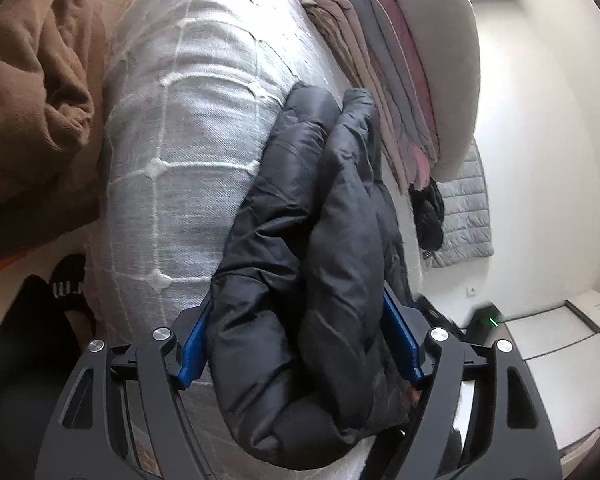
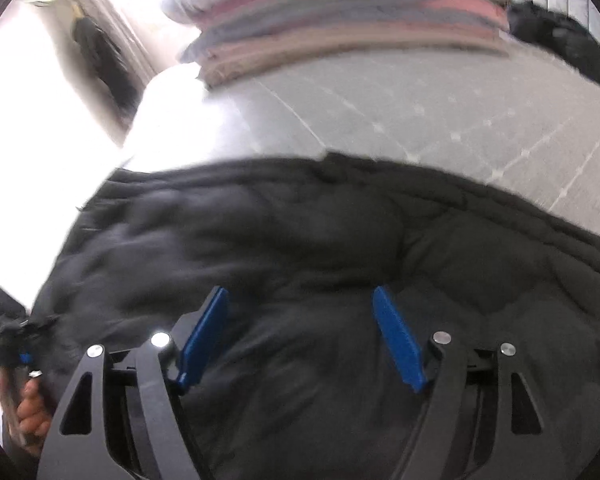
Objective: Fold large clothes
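- The brown blanket (image 1: 32, 92) lies heaped at the far left of the left wrist view, well apart from the work, probably pushed aside to keep the bed (image 1: 192, 128) free for folding.
- The black puffer jacket (image 1: 312, 248) lies on the grey checked bed cover, bundled lengthwise into a thick roll.
- The left gripper (image 1: 300, 344) straddles the near end of that roll; its blue pads stand wide against both flanks, but I cannot tell whether they press or merely touch.
- A stack of folded clothes (image 1: 404, 92) sits beyond the jacket, likely the pile of finished pieces.
- Only the left wrist view shows the jacket's rolled shape, the brown heap and the floor at right.
- The right gripper (image 2: 300, 336) hangs over the jacket's broad quilted surface with jaws wide and nothing pinched between them.
- Only the right wrist view, blurred, shows a hand (image 2: 32, 412) at its lower left edge.
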Demonstrator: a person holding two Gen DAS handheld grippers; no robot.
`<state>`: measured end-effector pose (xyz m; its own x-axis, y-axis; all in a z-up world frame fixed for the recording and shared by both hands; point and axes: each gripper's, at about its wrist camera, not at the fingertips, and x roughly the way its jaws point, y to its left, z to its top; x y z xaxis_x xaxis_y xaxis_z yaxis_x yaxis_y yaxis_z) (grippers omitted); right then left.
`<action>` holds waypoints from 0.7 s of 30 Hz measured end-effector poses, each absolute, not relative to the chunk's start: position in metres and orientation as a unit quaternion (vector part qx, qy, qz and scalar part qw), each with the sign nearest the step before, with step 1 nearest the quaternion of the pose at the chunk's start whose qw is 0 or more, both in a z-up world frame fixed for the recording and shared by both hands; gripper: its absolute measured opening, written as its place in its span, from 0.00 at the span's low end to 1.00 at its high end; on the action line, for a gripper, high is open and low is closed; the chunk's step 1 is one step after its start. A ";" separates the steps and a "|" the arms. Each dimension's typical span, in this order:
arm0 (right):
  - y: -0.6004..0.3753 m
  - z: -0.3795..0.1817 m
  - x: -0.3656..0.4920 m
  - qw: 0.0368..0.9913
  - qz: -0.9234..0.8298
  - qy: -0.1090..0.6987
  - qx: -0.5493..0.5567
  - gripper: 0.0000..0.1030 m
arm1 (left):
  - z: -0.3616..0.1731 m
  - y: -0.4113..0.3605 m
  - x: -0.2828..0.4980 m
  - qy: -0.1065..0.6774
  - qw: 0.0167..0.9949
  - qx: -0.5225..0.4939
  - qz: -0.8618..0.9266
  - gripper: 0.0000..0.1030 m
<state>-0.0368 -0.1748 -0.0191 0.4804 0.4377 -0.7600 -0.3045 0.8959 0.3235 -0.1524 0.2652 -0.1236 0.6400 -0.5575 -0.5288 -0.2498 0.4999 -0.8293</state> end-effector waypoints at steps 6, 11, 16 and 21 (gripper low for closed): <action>-0.186 -0.035 -0.079 0.853 0.205 0.475 0.067 0.71 | -0.106 0.250 -0.153 0.415 0.805 -0.418 -0.070 0.71; -0.191 -0.022 -0.076 0.866 0.201 0.450 0.086 0.71 | -0.108 0.255 -0.154 0.413 0.799 -0.430 -0.071 0.71; -0.170 -0.037 -0.061 0.857 0.190 0.478 0.044 0.73 | -0.113 0.258 -0.154 0.414 0.793 -0.441 -0.072 0.71; -0.167 -0.053 -0.060 0.851 0.190 0.487 0.050 0.75 | -0.115 0.259 -0.154 0.415 0.790 -0.446 -0.070 0.71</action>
<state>-0.0597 -0.1672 -0.0528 0.4529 0.3714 -0.8105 -0.2746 0.9230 0.2695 -0.1537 0.2591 -0.1147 0.6451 -0.4819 -0.5930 -0.2593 0.5920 -0.7631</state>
